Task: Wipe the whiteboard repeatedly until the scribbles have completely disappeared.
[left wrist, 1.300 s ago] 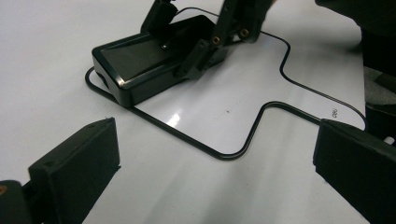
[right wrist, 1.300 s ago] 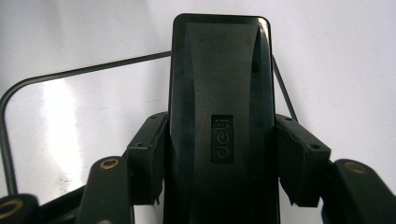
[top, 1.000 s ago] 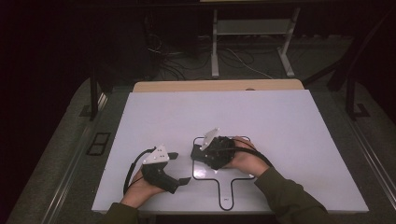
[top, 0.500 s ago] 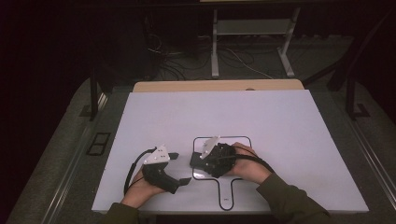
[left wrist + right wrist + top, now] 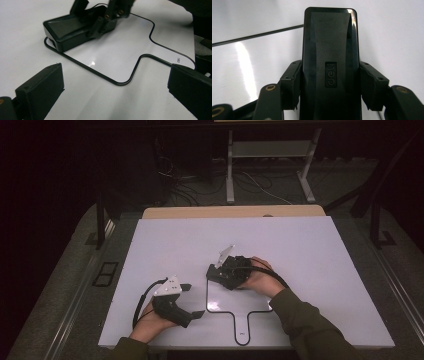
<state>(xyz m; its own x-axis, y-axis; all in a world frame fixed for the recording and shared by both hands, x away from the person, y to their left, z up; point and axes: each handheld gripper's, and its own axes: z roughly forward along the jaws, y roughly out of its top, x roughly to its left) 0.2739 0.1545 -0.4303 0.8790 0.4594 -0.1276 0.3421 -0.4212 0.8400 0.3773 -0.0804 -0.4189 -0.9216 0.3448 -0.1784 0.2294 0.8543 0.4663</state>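
Note:
A flat black rectangular device (image 5: 329,45) with a small embossed label lies at the far left corner of a glossy white paddle-shaped board (image 5: 250,300) edged in black. My right gripper (image 5: 216,271) is shut on the device; its pads (image 5: 292,80) press both long sides. The same device (image 5: 65,29) shows in the left gripper view with the right gripper (image 5: 110,15) clamped on it, resting on the board (image 5: 120,50). My left gripper (image 5: 192,301) rests on the table left of the board, open, with nothing between its jaws (image 5: 116,100).
The white table (image 5: 310,250) has bare room on all sides of the board. A wooden strip (image 5: 230,212) runs along its far edge. Beyond it, dark floor holds cables and a metal stand (image 5: 270,155).
My right gripper and the black device shifted over the board's far left corner, first nearer the person, then back away. The left gripper has stayed put.

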